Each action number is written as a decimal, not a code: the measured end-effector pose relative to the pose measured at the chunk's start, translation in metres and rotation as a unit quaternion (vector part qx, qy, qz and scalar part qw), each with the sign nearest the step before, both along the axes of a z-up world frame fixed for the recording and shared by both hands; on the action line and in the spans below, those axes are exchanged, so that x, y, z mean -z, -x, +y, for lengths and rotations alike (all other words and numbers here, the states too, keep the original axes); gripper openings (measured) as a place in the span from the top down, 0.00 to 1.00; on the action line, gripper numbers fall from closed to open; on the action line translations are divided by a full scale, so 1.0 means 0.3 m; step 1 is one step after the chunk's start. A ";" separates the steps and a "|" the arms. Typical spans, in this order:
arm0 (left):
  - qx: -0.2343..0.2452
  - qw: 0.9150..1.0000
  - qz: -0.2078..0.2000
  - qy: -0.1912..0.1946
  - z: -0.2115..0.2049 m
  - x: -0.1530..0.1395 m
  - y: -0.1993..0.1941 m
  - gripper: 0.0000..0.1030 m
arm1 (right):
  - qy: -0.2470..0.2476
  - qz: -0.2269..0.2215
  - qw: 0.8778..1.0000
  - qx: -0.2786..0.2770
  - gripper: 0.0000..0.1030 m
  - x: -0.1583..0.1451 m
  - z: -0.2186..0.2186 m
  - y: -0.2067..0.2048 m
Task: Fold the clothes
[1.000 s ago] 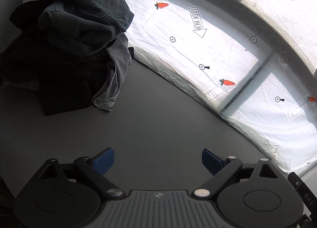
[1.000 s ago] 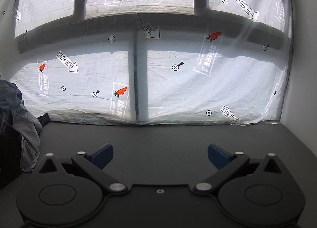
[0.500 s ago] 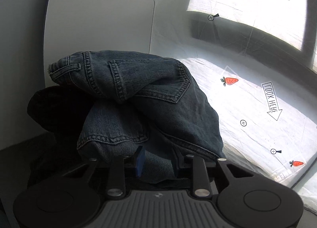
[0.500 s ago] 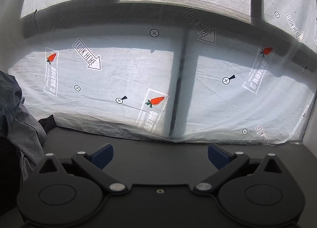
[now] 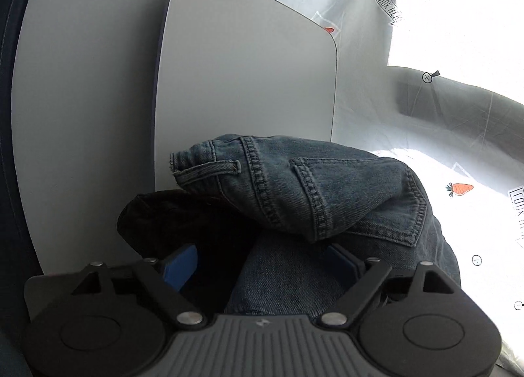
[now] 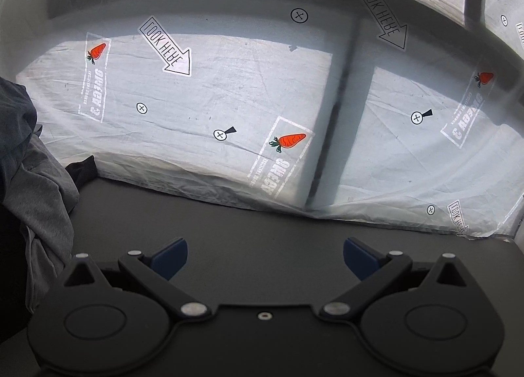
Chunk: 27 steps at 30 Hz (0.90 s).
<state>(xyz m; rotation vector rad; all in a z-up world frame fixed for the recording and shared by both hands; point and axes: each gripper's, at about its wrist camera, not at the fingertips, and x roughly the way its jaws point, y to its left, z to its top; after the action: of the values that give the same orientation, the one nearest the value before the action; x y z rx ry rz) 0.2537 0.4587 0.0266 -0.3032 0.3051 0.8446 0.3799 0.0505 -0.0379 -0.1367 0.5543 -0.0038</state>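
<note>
The main risk is a mixed grab. The left gripper [image 5: 262, 262] is pushed into a heap where the jeans [image 5: 327, 193] lie bunched on top of a black garment [image 5: 170, 216]; its left pad [image 5: 180, 262] sits against the black cloth and its right pad [image 5: 342, 260] is half buried under a denim fold. If the jaws shut here, they could pinch both garments at once, or catch only a loose roll of denim rather than a waistband or hem, and a lift would then drag the heap along or let the jeans slump out. The heap also stands close to an upright grey board [image 5: 245, 82], so a pull might knock against it.

The left jaws stand wide apart and grip nothing; a thick fold of jeans fills the gap between them, touching or nearly touching the right pad. The belt loop and back pocket show just above and beyond the fingertips, well clear of the pads.

The right gripper [image 6: 265, 256] hovers with jaws wide open and empty over a bare dark table [image 6: 262, 229]. A grey garment [image 6: 36, 200] hangs at the far left of its view, well apart from its pads. Behind, a white printed sheet [image 6: 229, 98] covers the wall
</note>
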 end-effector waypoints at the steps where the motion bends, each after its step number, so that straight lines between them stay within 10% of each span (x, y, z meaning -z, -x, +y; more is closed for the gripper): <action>1: 0.012 1.000 0.009 0.013 0.015 0.012 -0.014 0.16 | -0.004 0.003 1.000 0.001 0.00 0.003 -0.007 0.004; 5: 0.060 0.995 0.015 0.073 0.062 0.075 -0.058 0.18 | -0.020 0.013 1.000 0.005 0.00 0.015 -0.034 0.020; 12: 0.076 0.996 0.025 0.046 -0.030 0.025 -0.095 0.80 | -0.058 0.019 0.998 0.010 0.00 0.018 -0.100 0.044; 19: 0.224 0.974 -0.018 0.009 -0.285 -0.146 -0.131 0.88 | -0.096 -0.009 0.995 0.024 0.00 -0.015 -0.213 0.115; 23: 0.366 0.930 -0.034 -0.032 -0.621 -0.238 -0.157 0.90 | -0.119 -0.033 0.990 0.064 0.00 -0.034 -0.359 0.193; 27: 0.538 0.840 -0.052 -0.033 -1.119 -0.279 -0.223 0.90 | -0.137 -0.062 0.979 0.136 0.00 -0.050 -0.591 0.316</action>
<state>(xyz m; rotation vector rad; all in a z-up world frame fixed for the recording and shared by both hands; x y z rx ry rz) 0.3204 0.1231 0.1103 -0.0717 0.2868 -0.2820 0.2849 -0.1269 -0.0231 0.2082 0.4403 -0.2010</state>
